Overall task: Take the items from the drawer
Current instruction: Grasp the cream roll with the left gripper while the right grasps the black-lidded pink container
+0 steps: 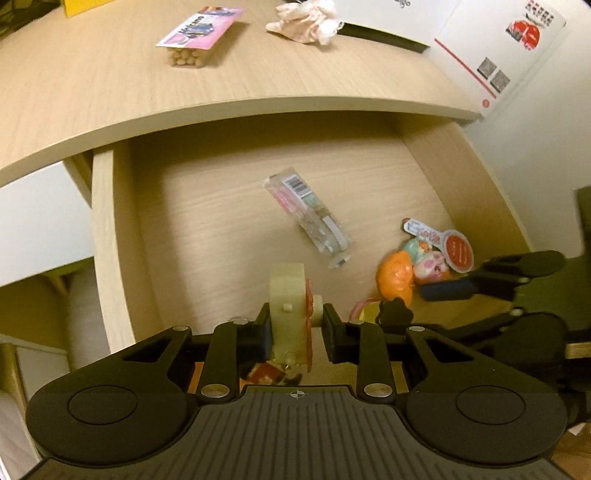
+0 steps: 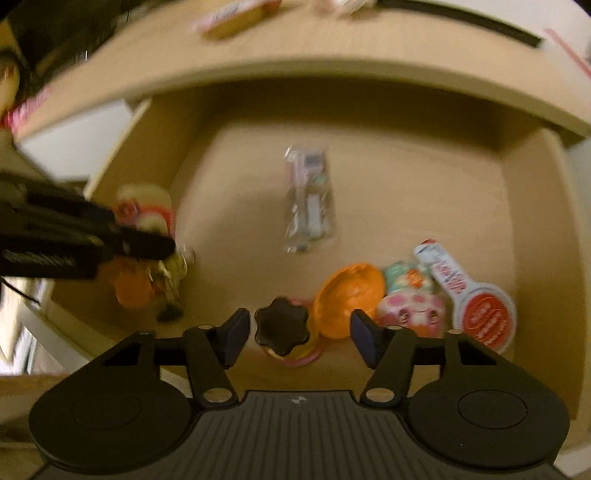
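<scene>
Light wooden desk, white wall

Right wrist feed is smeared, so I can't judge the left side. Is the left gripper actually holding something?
Observer: Yes. The left wrist view shows the left gripper shut on a cream toy with an orange-red side.
Operator: What is the blurry thing mid-drawer?
Observer: A clear packet with a barcode label. It lies diagonally on the drawer floor, apart from the other items.
Operator: Anything on the desk top?
Observer: A pink pack of wooden sticks and a pale pink cloth bundle lie on the desk top.
</scene>
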Tool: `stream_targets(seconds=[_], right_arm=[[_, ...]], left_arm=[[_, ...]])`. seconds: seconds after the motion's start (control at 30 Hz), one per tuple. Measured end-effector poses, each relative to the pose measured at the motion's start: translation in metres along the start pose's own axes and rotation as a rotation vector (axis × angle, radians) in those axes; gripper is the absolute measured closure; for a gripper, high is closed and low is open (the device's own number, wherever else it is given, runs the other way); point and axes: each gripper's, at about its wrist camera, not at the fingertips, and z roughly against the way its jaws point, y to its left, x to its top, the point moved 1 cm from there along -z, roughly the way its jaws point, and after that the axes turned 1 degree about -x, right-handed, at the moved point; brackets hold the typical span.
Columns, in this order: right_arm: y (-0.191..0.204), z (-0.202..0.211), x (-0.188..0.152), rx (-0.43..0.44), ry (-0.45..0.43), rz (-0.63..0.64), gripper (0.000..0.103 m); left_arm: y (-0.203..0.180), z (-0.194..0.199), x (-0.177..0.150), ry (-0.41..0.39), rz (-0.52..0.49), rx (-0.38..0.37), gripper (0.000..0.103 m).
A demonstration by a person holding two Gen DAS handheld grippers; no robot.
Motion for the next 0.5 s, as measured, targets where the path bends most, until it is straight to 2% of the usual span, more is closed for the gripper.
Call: stream_targets(seconds=[0.17, 0.27, 0.4, 0.5], right_arm=[[0.010, -0.017, 0.013, -0.010, 0.077, 0.049, 0.052], [0.013, -0.024, 0.016, 0.003, 0.107, 0.064, 0.059], [0.013, -0.014, 0.017, 0.002, 0.065, 0.053, 0.066], [0.011, 0.006, 0.018, -0.018, -0.017, 0.048, 0.066]], left_arm=[[0.001, 0.002, -0.007, 0.015, -0.006, -0.027, 0.073], [0.002, 0.004, -0.007, 0.015, -0.002, -0.054, 0.073], [-0.001, 0.020, 0.001, -0.015, -0.024, -0.090, 0.073], [-0.005, 0.043, 0.015, -0.076, -0.046, -0.125, 0.073]])
